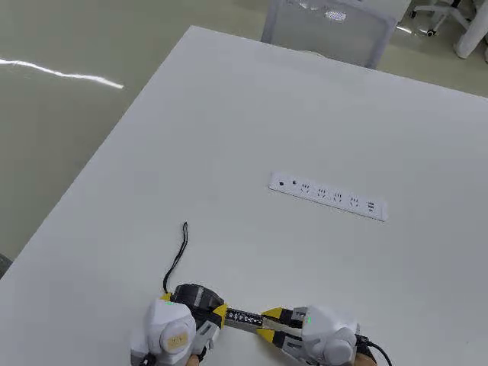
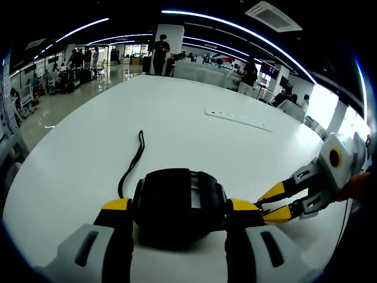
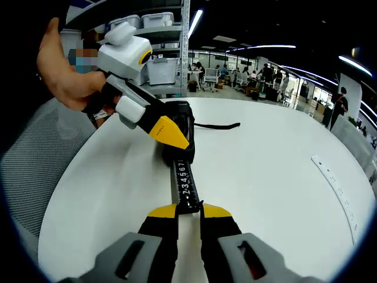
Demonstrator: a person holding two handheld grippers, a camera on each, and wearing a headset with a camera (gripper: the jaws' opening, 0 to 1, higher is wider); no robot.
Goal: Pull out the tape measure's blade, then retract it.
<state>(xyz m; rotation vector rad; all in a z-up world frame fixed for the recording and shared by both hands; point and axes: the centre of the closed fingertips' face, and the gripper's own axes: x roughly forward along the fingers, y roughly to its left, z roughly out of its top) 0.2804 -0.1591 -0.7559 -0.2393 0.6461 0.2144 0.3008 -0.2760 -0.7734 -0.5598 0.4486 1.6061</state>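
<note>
A black tape measure [image 1: 197, 296] rests on the white table [image 1: 252, 137] near its front edge. My left gripper [image 1: 194, 309] is shut on its case [image 2: 179, 202], one yellow-tipped finger on each side. A short length of blade [image 1: 244, 317] with printed numbers [image 3: 185, 183] runs out to the right. My right gripper [image 1: 268, 323] is shut on the blade's end [image 3: 188, 207]. The case's black wrist strap [image 1: 177, 256] trails away across the table [image 2: 131, 161]. In the right gripper view the left gripper [image 3: 166, 131] and a hand hold the case [image 3: 179, 126].
A white power strip [image 1: 328, 195] lies mid-table to the right, also seen in the left gripper view [image 2: 238, 118]. A grey mesh chair [image 1: 328, 30] stands at the table's far edge. A cable [image 1: 377, 351] trails from the right gripper. People and desks fill the room behind.
</note>
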